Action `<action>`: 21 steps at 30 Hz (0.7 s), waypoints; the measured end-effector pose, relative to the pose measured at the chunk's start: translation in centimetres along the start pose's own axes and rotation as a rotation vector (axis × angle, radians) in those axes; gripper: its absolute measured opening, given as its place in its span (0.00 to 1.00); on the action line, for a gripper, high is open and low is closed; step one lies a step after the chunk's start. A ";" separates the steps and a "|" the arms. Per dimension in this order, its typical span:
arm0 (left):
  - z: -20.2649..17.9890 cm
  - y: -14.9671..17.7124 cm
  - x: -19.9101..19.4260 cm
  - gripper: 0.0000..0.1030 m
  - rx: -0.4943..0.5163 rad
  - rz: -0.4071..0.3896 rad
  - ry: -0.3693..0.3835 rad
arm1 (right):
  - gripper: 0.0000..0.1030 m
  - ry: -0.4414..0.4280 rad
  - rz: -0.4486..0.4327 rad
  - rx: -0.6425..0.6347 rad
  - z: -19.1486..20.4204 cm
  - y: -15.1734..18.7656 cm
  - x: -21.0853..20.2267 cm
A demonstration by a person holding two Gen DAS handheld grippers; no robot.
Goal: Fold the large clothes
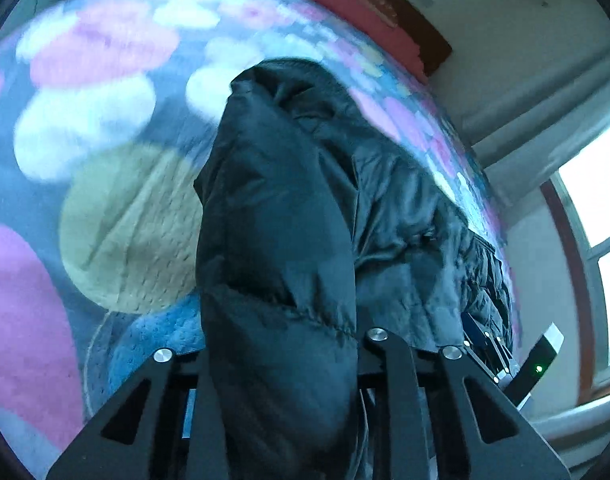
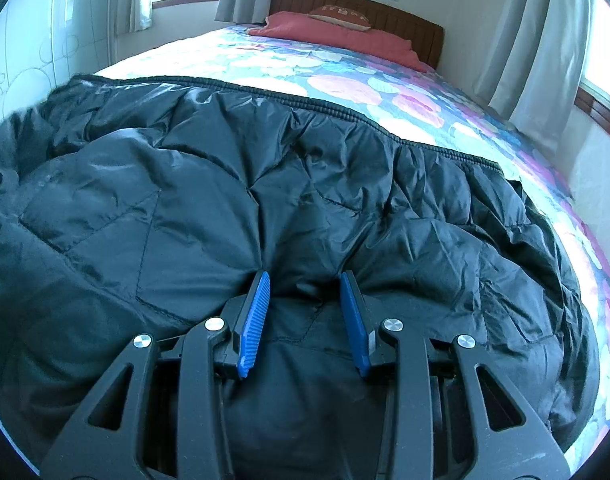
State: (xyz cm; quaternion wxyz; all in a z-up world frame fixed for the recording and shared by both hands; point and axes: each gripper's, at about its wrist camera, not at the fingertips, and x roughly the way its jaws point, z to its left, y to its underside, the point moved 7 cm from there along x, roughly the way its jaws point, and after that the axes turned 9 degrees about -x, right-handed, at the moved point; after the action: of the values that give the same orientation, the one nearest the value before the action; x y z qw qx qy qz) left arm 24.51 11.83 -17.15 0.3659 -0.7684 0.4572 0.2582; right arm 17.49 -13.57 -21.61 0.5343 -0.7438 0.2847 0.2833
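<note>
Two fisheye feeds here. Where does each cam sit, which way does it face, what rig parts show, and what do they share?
Left wrist: on the left gripper, looking along a black jacket sleeve bunched between its jaws; the right gripper's edge shows.
Right wrist: on the right gripper, facing the headboard across the spread jacket; blue pads pinch a fold.
Shared: jacket, patterned bedspread, red pillow.

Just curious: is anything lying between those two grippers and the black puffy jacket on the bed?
Nothing visible. The black quilted jacket already sits bunched between the right gripper pads, and its fabric fills the left gripper.
</note>
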 end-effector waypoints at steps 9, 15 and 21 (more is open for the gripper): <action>-11.8 1.5 -4.3 0.21 0.172 -0.091 0.017 | 0.44 -0.044 -0.062 0.104 -2.7 -0.9 -2.3; -21.0 3.8 -2.9 0.21 0.325 -0.117 -0.014 | 0.47 -0.006 -0.089 0.203 -8.3 0.2 -4.6; -27.8 7.9 2.4 0.21 0.433 -0.043 0.007 | 0.48 0.095 -0.072 0.284 -15.3 3.0 -6.2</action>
State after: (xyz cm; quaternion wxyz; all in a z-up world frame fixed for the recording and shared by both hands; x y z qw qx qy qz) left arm 20.32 -14.04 -4.85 0.5261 -0.6823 0.4870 0.1434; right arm 12.88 -28.23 -14.94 0.6298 -0.6831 0.3200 0.1853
